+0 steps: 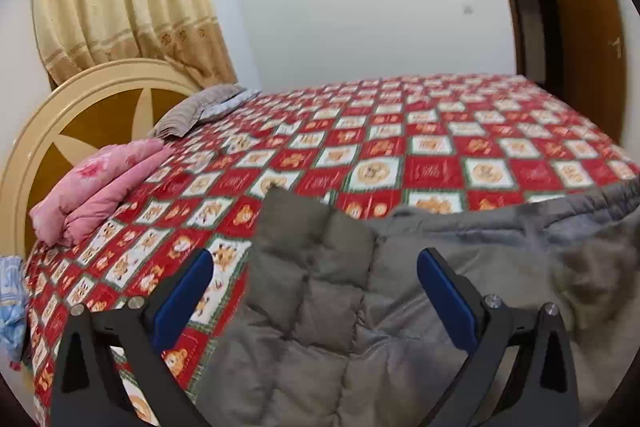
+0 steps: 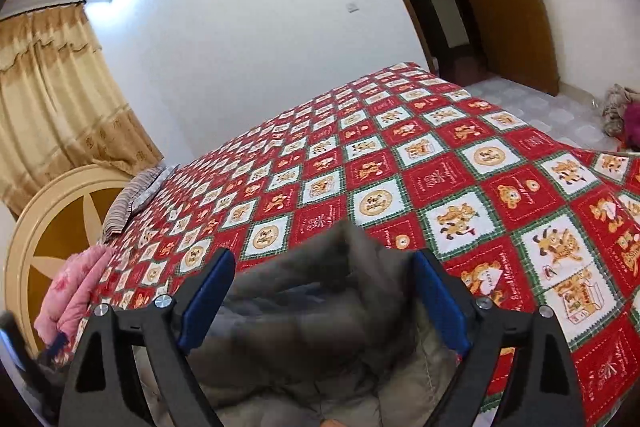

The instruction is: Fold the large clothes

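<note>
No readable writing. One grey padded coat [image 1: 320, 307] on bed [image 1: 440, 147]; left hand-held gripper [image 1: 316, 291] and right hand-held gripper [image 2: 324, 291] above it, both released.

- Grey quilted garment [image 1: 320, 307]: lower part cut off by the bottom edge of the left wrist view; right side blurred, stitching unreadable there.
- Same garment in the right wrist view [image 2: 320, 327]: smeared by blur; sleeve, hem or collar cannot be told. Its near end runs out of frame.
- Left gripper [image 1: 316, 291] and right gripper [image 2: 324, 295]: finger bases cut off at the bottom edge; holding hands hidden.
- Bedspread [image 1: 440, 155]: near portion hidden under the garment; motifs at the far end too small to read.
- Headboard [image 1: 92, 123]: partly hidden behind the pink folded bedding [image 1: 96, 183].
- Blue-white cloth [image 1: 12, 307]: cut by the left edge, kind unclear.
- Heap on the floor [image 2: 620, 115]: cut by the right edge, contents unclear.
</note>
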The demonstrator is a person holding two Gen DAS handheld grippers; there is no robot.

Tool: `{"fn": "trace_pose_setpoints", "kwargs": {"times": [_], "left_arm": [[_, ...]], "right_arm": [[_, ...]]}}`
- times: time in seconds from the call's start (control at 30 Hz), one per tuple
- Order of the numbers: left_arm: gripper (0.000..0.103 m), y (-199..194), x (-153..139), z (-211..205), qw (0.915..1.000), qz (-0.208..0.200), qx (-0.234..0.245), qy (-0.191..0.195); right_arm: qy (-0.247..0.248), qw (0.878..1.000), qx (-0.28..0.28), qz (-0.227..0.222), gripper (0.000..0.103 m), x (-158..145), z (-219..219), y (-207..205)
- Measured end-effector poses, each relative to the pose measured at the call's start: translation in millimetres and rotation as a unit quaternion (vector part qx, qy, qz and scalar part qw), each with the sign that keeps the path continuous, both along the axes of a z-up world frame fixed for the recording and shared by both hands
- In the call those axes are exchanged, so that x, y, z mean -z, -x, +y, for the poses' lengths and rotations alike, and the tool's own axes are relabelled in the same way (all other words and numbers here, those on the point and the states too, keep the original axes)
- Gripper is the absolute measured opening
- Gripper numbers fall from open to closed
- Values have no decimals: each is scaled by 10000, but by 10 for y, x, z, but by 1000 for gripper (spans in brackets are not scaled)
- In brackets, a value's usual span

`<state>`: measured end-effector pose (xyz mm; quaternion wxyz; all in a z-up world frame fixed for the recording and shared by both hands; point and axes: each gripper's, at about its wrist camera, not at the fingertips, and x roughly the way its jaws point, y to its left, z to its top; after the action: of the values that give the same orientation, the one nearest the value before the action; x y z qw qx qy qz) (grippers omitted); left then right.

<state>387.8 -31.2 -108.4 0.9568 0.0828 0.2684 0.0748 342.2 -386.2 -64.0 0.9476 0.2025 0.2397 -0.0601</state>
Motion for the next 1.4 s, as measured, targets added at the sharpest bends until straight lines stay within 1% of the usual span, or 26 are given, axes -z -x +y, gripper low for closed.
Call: {"fn": "trace_pose_setpoints", "kwargs": {"times": [0.03, 0.07, 0.1, 0.13, 0.2, 0.27, 0.33, 0.37, 0.4, 0.43, 0.47, 0.53, 0.63, 0.67, 0.77, 0.87, 1.03, 1.2, 1.4], "left_arm": [[103, -29, 23, -6, 10000, 56, -22, 38], [103, -61, 37, -7, 9999, 82, -82, 33], [103, -84, 37, -13, 9999, 79, -140, 14], [103, -108, 27, -10, 9998, 84, -158, 31], [103, -78, 9, -14, 9995, 157, -255, 38], [103, 70, -62, -5, 9996, -2, -265, 105], [103, 243, -96, -60, 9996, -202, -208, 10], [103, 308, -101, -115, 9994, -304, -100, -90], [103, 335, -90, -199, 9989, -367, 5, -281], [103, 308, -59, -283, 9982, -348, 89, -483], [103, 265, -37, -322, 9978, -311, 107, -569], [103, 97, 40, -373, 9981, -138, 115, -582], [103, -157, 118, -367, 9990, 170, 77, -415], [103, -183, 142, -377, 9990, 197, 58, -399], [103, -354, 238, -386, 9987, 398, 14, -322], [103, -449, 331, -394, 9982, 538, -1, -247], [103, -485, 451, -454, 9978, 588, 4, -310], [103, -528, 514, -500, 9974, 610, 46, -383], [103, -580, 571, -517, 9970, 670, 63, -380]], "right_arm": [[296, 9995, 106, -38, 90, -54, 47, 54], [481, 9986, 190, -67, 90, -89, 85, 96], [641, 9976, 241, -79, 90, -126, 143, 152], [676, 9976, 155, -85, 90, -140, 217, 201], [664, 9975, -229, 25, 90, -97, 417, 275], [783, 9941, -694, 285, 90, 36, 793, 380], [1020, 9864, -1207, 442, 90, 170, 1170, 480], [1190, 9824, -1343, 509, 90, 236, 1318, 502], [1406, 9781, -1412, 597, 90, 314, 1450, 492], [1559, 9750, -1432, 675, 90, 384, 1541, 442], [1652, 9741, -1349, 753, 90, 466, 1585, 348], [1735, 9732, -1159, 964, 90, 595, 1561, 166], [1612, 9749, -962, 1194, 90, 708, 1418, -43], [1556, 9757, -884, 1267, 90, 741, 1353, -110], [1402, 9782, -730, 1348, 90, 811, 1239, -184], [1395, 9785, -666, 1367, 90, 870, 1224, -227], [1360, 9796, -617, 1343, 91, 953, 1231, -291], [1325, 9798, -593, 1376, 92, 1013, 1208, -314], [1278, 9789, -608, 1471, 94, 1057, 1197, -356]]}}
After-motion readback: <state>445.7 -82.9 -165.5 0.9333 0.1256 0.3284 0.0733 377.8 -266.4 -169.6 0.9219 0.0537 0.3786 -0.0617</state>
